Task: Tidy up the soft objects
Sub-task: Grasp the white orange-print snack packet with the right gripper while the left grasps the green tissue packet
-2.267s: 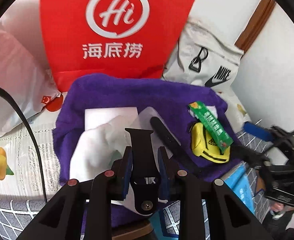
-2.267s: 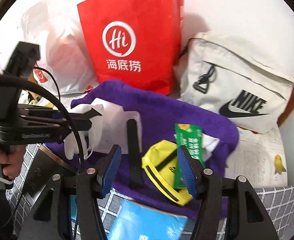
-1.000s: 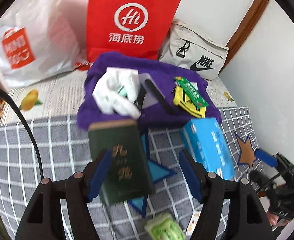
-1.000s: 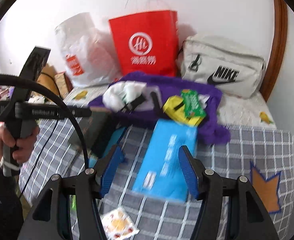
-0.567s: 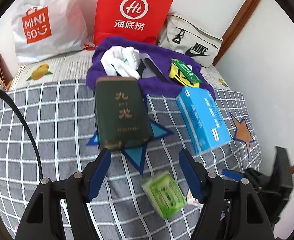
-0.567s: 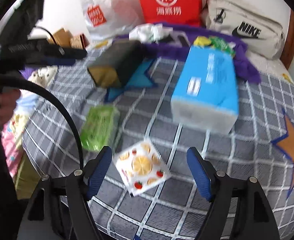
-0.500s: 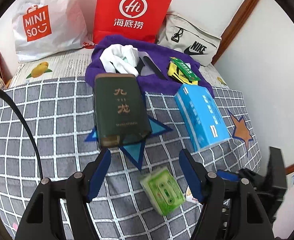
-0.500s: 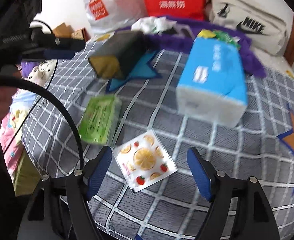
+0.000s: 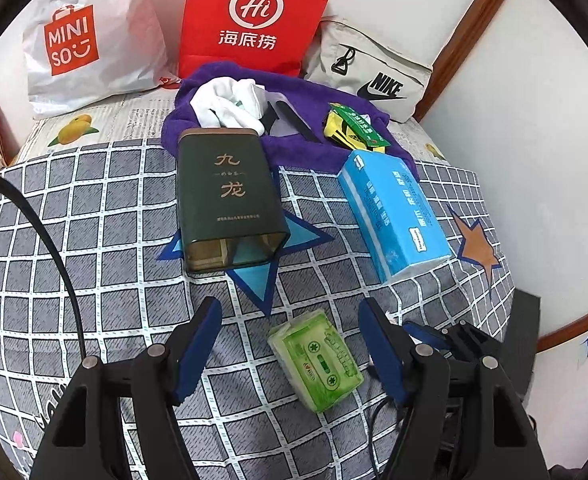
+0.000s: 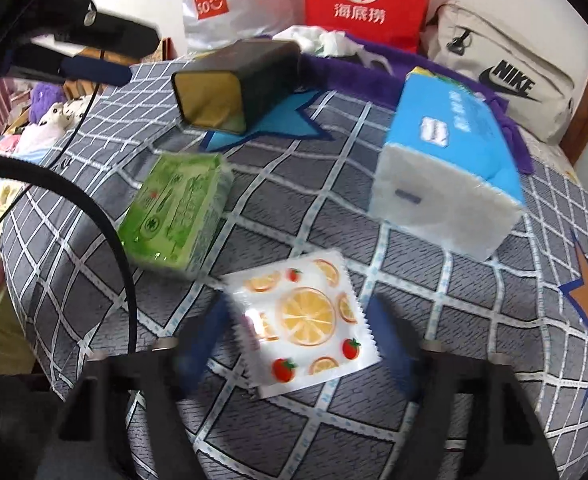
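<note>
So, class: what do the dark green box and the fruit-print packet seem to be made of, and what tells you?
Dark green box: probably metal tin, satin finish; rolled rim and shiny gold inside at its open end.
Fruit-print packet: likely glossy plastic film; thin, flat, with zigzag-cut sealed edges.

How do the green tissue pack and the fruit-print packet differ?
The green tissue pack is thick, blocky and cassette-printed; the fruit-print packet is flat, white, with oranges and serrated edges. The packet lies between the right gripper fingers; the pack lies left of it. Both rest on the checked bedspread.
</note>
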Demonstrator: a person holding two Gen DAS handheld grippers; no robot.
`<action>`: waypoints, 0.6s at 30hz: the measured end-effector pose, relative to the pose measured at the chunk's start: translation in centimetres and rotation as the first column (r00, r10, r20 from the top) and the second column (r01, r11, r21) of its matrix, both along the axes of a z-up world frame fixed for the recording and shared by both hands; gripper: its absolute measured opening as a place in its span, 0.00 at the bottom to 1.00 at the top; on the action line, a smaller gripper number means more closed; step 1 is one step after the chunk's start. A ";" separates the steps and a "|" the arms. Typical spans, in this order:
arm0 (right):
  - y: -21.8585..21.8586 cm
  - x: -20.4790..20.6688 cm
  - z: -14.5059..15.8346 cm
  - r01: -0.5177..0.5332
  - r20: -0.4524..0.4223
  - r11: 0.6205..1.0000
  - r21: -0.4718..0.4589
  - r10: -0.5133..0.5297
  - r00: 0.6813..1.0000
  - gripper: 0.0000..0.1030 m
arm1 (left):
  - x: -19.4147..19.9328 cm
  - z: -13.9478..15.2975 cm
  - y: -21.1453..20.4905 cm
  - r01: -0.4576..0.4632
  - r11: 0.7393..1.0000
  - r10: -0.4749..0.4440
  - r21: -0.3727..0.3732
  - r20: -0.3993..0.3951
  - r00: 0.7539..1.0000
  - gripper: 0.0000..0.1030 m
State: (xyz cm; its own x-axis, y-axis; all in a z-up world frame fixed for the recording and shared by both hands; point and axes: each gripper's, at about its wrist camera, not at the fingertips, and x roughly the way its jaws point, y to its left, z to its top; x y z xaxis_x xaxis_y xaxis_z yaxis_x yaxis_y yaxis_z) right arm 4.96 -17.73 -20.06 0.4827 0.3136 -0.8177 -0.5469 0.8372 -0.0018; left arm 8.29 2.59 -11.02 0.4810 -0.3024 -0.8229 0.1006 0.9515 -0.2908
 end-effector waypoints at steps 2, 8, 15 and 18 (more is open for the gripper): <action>-0.4 0.0 0.2 0.009 0.005 1.000 -0.006 -0.009 1.000 0.45 | -0.1 -0.2 0.0 0.002 1.000 -0.002 0.004 -0.002 1.000 0.67; -1.8 0.5 0.5 0.052 -0.030 0.999 0.016 -0.051 0.998 0.25 | -0.4 -2.2 -1.2 0.022 0.999 -0.021 0.036 -0.039 0.999 0.67; -2.9 1.1 1.6 0.101 -0.017 0.995 0.013 -0.101 0.995 0.25 | 0.3 -5.6 -4.2 0.048 0.993 -0.035 0.112 -0.112 0.993 0.69; -3.7 1.2 2.5 0.120 -0.002 0.993 0.021 -0.120 0.993 0.25 | 0.6 -6.9 -5.4 0.052 0.989 -0.034 0.141 -0.131 0.991 0.71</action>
